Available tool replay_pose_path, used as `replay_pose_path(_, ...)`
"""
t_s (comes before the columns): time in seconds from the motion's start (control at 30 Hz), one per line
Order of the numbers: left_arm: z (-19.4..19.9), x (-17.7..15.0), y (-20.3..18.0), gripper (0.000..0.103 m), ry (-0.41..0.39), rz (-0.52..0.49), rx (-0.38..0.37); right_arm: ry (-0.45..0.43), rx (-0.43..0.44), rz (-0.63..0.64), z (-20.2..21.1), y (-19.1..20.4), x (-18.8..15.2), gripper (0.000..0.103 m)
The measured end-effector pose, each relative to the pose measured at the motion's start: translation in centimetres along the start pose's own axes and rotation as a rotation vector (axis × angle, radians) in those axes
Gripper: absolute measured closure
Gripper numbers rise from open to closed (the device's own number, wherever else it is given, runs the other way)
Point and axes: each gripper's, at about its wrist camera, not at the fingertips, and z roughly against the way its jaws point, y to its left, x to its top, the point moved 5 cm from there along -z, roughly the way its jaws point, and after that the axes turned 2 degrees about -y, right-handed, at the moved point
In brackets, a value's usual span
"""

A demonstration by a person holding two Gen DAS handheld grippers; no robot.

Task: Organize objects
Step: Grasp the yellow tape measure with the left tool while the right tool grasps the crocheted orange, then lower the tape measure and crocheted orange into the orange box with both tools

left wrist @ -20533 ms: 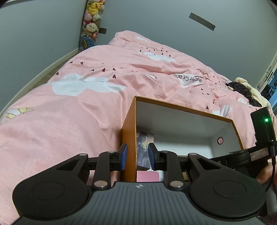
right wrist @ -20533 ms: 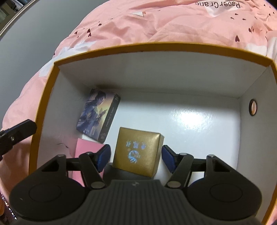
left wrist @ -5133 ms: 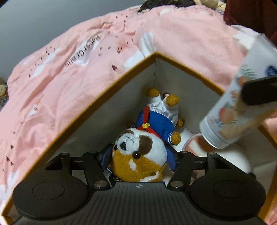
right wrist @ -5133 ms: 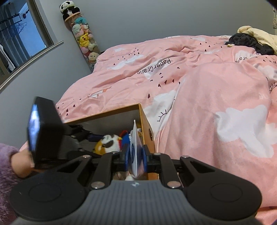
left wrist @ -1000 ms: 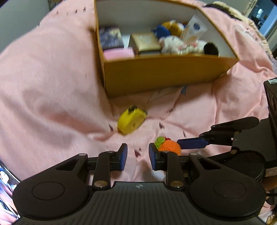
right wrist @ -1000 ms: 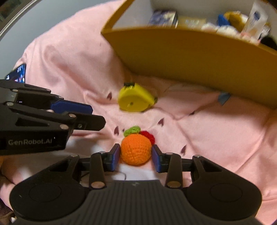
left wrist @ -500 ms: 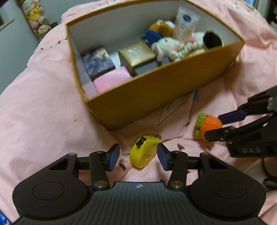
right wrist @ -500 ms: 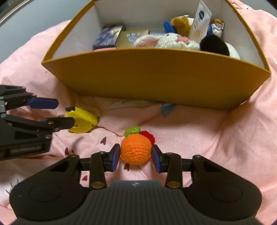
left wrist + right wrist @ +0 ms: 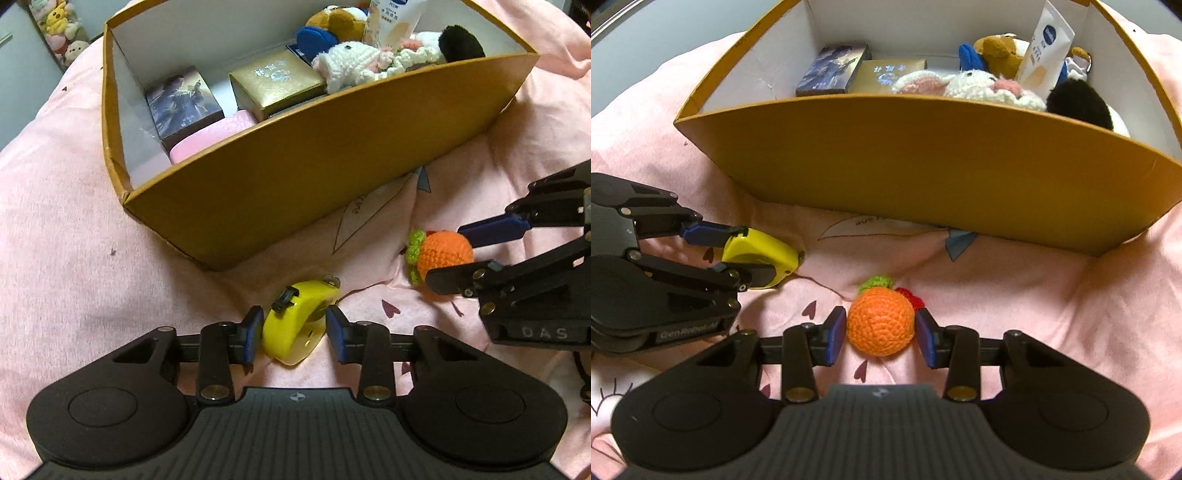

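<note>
A yellow tape measure [image 9: 299,325] lies on the pink bedspread in front of the orange box [image 9: 332,173]. My left gripper [image 9: 294,334] has its jaws around the tape measure, both pads touching its sides. A crocheted orange [image 9: 881,320] with a green leaf lies to the right. My right gripper [image 9: 881,334] is shut on it, both pads against its sides. The orange also shows in the left wrist view [image 9: 445,252], the tape measure in the right wrist view [image 9: 759,256].
The box [image 9: 923,158] holds a dark card box [image 9: 183,101], a gold box [image 9: 277,83], a pink item [image 9: 214,138], plush toys [image 9: 354,61] and a cream tube [image 9: 1043,46]. A shelf of plush toys [image 9: 59,22] stands at the back left.
The left jaws have closed in onto the yellow tape measure. The right gripper still holds the crocheted orange in the same place.
</note>
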Motion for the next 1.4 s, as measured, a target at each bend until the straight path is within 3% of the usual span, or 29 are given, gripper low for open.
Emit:
replay_pose_path(0.17,0.8,-0.7,-0.4,0.075,0.011,0.026,-0.036,-0.001,0.002,0.000,-0.1,0.0,0.0,0.060)
replay_pose_path(0.47,0.1,-0.6,-1.6,0.077,-0.003,-0.023,-0.024,0.002,0.006,-0.002,-0.2,0.1,-0.1,0.060)
replay_pose_path(0.7,0.0,-0.8,-0.8,0.081,-0.013,0.044,-0.056,-0.006,0.003,-0.006,0.0,0.1,-0.2,0.060)
replay_pose_path(0.93,2.5,-0.9,-0.3,0.081,-0.067,0.144,-0.117,-0.030,0.006,-0.039,1.2,-0.3,-0.1,0.060)
replay_pose_path(1.17,5.9,-0.5,-0.3,0.081,-0.137,0.220,-0.193,-0.104,-0.004,-0.024,4.3,-0.2,0.7,0.060)
replay_pose_path(1.4,9.4,1.0,-0.9,0.081,-0.232,0.229,-0.255,-0.232,0.004,0.028,9.0,0.5,1.6,0.060)
